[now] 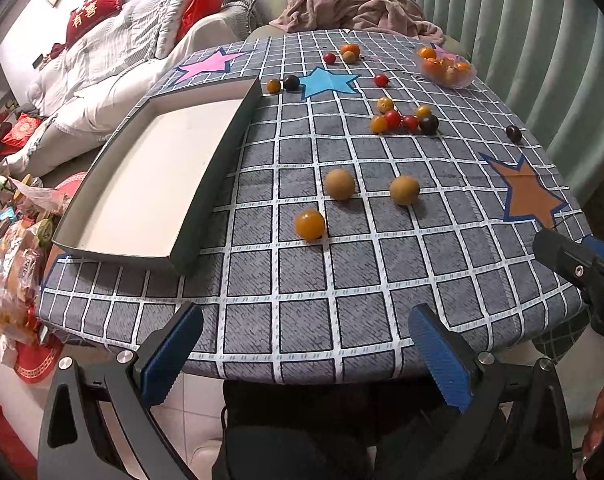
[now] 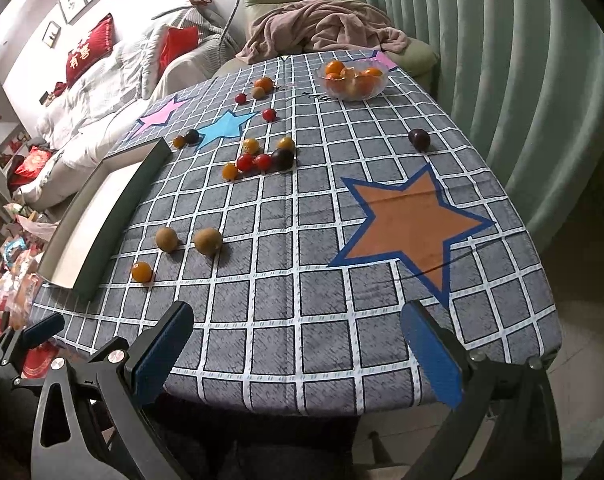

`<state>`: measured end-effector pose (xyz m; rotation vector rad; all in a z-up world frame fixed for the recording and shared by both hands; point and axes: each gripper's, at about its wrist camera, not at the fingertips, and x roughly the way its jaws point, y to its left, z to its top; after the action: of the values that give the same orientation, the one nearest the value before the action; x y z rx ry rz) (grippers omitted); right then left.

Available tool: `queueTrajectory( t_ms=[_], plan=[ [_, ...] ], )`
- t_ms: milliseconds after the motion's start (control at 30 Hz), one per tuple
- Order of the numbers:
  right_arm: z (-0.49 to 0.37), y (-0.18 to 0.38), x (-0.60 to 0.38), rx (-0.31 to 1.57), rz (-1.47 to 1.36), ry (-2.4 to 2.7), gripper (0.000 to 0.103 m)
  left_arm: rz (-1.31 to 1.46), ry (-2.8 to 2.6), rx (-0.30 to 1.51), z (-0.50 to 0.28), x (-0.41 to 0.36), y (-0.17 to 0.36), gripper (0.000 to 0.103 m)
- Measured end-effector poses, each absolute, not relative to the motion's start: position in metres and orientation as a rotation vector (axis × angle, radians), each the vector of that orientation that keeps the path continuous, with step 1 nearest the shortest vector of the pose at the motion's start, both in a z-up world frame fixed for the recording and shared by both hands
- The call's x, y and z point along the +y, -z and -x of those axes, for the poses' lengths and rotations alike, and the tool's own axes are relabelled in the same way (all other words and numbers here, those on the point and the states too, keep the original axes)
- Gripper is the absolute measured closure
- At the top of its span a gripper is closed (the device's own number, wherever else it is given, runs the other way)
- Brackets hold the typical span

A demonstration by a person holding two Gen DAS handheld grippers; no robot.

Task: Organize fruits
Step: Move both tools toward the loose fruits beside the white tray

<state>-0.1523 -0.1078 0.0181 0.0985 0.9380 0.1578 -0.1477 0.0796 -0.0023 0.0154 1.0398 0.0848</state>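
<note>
Checked tablecloth (image 1: 341, 280) with stars covers table; sofa, armchair, curtain behind. Left gripper (image 1: 305, 356) at near edge, fingers spread, empty. Right gripper (image 2: 298, 354) at near edge, fingers apart, empty. Orange tomato (image 1: 309, 224) and two brown fruits (image 1: 339, 184) lie near that edge, just right of tray (image 1: 206, 188). Tray sits along left edge, nothing in it. Tomato cluster (image 2: 262, 158) mid-table. Dark fruit (image 2: 419, 139) alone toward right edge. Glass bowl (image 2: 353, 80) of oranges at far right corner.

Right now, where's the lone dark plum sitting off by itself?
In the right wrist view, the dark plum lies alone near the table's right edge, beyond the orange star and nearer than the glass bowl.
</note>
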Motion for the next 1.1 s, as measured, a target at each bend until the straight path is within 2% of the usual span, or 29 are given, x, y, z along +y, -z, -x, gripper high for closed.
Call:
queueTrajectory(
  t_ms=[1100],
  plan=[
    [0.143, -0.002, -0.105, 0.982, -0.116, -0.182, 0.0, 0.004, -0.11, 1.109, 0.134, 0.087, 0.022, 0.0]
  ],
)
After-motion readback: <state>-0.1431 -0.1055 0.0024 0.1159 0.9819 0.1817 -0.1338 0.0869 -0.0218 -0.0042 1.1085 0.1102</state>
